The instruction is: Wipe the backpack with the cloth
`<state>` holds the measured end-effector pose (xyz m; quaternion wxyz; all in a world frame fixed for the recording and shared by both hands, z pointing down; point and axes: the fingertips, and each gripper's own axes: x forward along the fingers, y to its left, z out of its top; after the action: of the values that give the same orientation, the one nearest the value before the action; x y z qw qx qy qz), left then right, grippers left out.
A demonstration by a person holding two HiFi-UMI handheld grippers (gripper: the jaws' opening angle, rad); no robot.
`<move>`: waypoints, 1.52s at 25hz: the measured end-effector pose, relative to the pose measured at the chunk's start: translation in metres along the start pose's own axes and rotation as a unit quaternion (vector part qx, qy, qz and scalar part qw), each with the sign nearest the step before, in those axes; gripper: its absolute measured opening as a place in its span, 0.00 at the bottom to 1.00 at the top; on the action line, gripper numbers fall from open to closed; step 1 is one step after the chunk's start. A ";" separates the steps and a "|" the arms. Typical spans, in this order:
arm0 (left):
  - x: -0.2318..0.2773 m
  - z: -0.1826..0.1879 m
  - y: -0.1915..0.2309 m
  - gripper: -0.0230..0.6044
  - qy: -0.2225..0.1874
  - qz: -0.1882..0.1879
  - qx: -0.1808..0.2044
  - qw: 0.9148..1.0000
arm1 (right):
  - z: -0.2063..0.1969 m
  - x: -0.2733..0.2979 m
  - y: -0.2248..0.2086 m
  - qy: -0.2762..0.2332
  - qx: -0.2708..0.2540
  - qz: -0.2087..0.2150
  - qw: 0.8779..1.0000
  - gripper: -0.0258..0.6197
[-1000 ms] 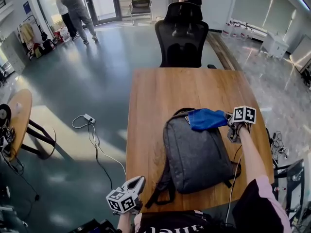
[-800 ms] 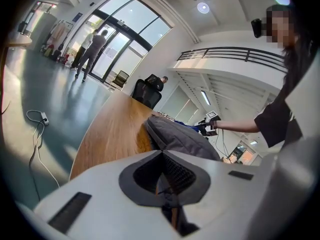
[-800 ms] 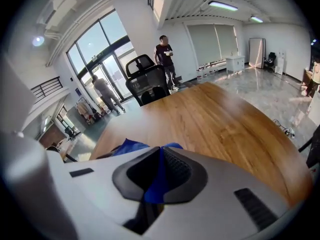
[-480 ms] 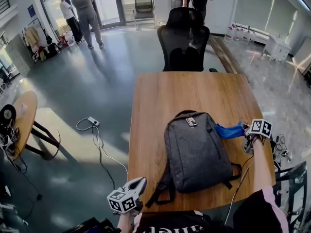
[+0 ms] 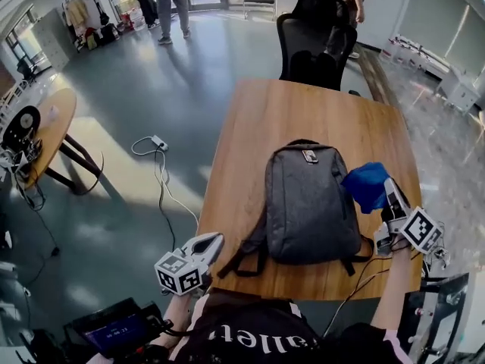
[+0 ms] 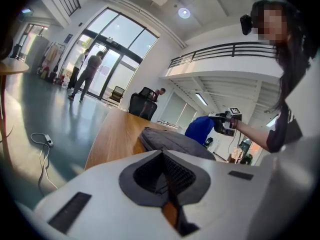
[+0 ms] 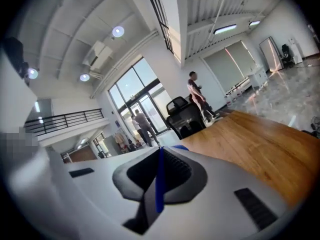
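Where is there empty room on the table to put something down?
The biggest bare patch is the far end of the table, between the backpack and the chair. A bare strip also runs along the table's left edge, beside the backpack. The right side is crowded: the cloth and the right tongs holding it are there.

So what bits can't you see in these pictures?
- Head view: the small tag on the backpack is too small to read.
- Head view: the backpack's underside is hidden against the table.
- Right gripper view: the right gripper itself hides all of the cloth but a thin blue strip, and the backpack too.
- Left gripper view: the backpack's own bulk hides the cloth's lower edge.
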<state>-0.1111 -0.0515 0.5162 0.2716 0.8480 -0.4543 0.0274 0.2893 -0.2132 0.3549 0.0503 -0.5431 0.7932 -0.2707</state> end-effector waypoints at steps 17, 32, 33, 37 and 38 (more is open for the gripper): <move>-0.052 -0.008 -0.070 0.04 -0.009 -0.051 0.030 0.998 | -0.114 -0.104 0.220 0.016 0.013 0.176 0.984 0.09; -0.212 -0.025 0.005 0.04 0.010 -0.114 0.026 0.993 | -0.274 -0.138 0.381 0.026 0.124 0.121 0.985 0.09; -0.213 -0.027 0.004 0.04 0.008 -0.116 0.024 0.993 | -0.278 -0.142 0.380 0.026 0.128 0.116 0.985 0.09; -0.214 -0.040 -0.005 0.04 0.013 -0.133 0.019 0.991 | -0.292 -0.158 0.376 0.029 0.132 0.097 0.986 0.09; -0.214 -0.043 -0.007 0.04 0.015 -0.138 0.018 0.990 | -0.294 -0.161 0.375 0.029 0.131 0.092 0.987 0.09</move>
<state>-0.2224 0.1346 0.4867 0.2647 0.9067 -0.3282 0.0107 -0.0686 0.1386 0.3880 0.1224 -0.4485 0.7985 -0.3825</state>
